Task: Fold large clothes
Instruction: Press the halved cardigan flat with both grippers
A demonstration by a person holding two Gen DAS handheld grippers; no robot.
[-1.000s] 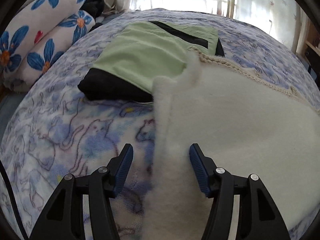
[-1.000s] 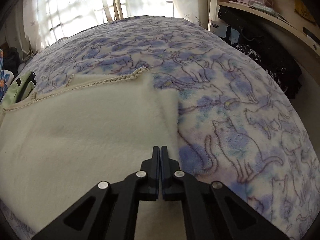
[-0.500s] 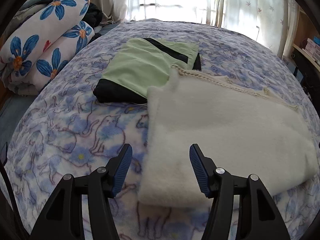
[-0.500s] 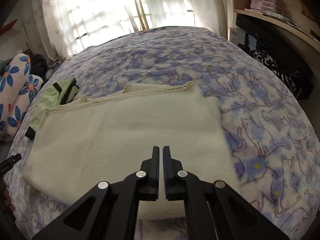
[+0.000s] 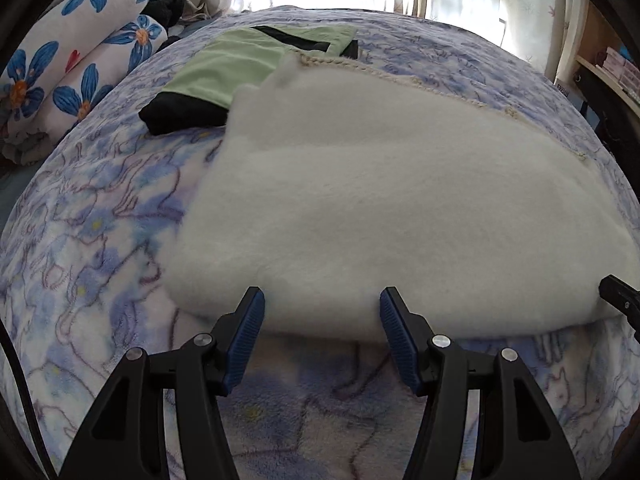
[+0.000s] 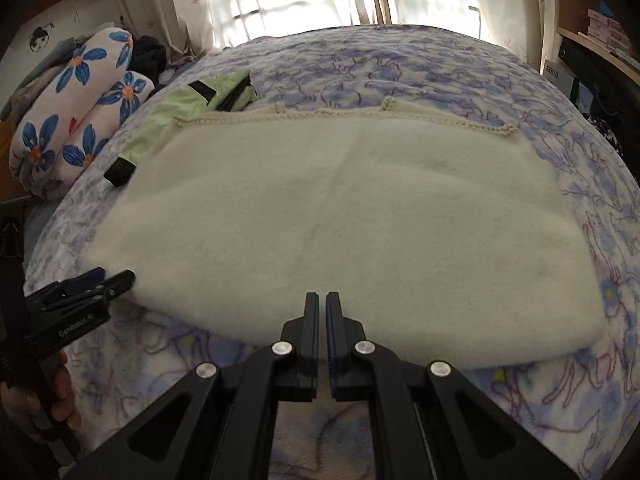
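Note:
A cream fleece garment lies folded flat on the bed, its braided trim along the far edge. My left gripper hangs open just in front of the garment's near edge, with nothing between its blue pads. My right gripper is shut and empty, its tips over the near edge of the cream fleece. The left gripper also shows at the left of the right wrist view, by the garment's near left corner. The right gripper's tip peeks in at the right of the left wrist view.
A folded green and black garment lies beyond the cream one, partly under its far left corner. Rolled flower-print bedding lines the left side. The bed has a blue cat-print blanket. Shelves stand at the right; a curtained window is behind.
Both grippers have drawn back toward the near edge of the cream garment, so more of it shows now. The left stayed open and the right stayed shut. The garment lies as before.

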